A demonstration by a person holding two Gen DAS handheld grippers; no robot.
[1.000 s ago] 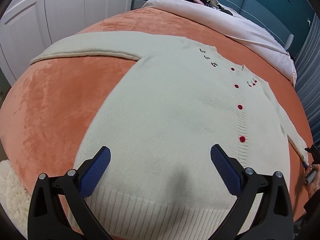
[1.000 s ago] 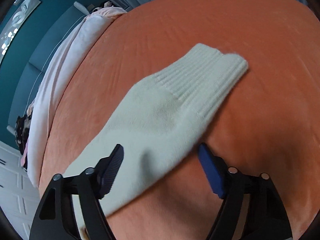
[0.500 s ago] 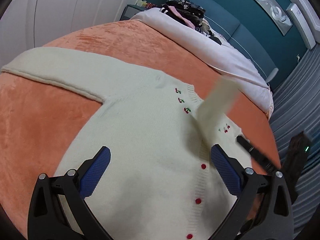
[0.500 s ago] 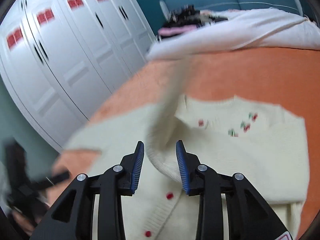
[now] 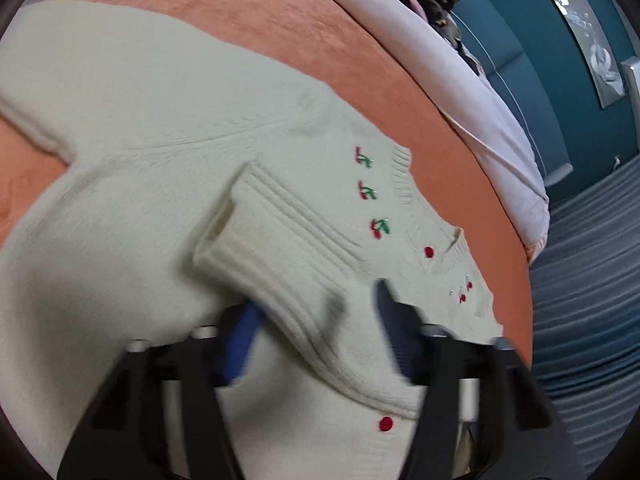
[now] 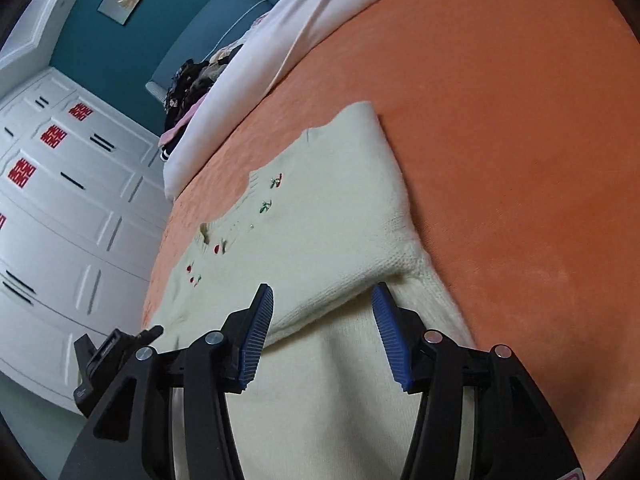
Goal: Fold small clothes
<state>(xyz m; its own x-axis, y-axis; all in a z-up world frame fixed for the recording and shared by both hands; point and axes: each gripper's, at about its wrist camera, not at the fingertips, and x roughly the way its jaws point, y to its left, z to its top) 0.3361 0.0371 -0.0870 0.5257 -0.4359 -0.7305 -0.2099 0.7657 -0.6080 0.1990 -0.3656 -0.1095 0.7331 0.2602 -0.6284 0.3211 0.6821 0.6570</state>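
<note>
**Left wrist view: sleeve folding in on cream cardigan**

Nearest the lens, the left hand-held gripper (image 5: pixel 316 332) is straddling the ribbed cuff (image 5: pixel 280 248), blurred, jaws apart; whether they are touching it is unclear. The right hand-held gripper (image 6: pixel 322 336) is hovering spread over the sleeve fold (image 6: pixel 356 292). Pressing the sleeve flat and square before letting go would likely serve best. The cardigan (image 5: pixel 132 208) is lying face-up on the orange bed (image 6: pixel 500 140), its long axis running hem-near to collar-far, toward the pillows.
</note>
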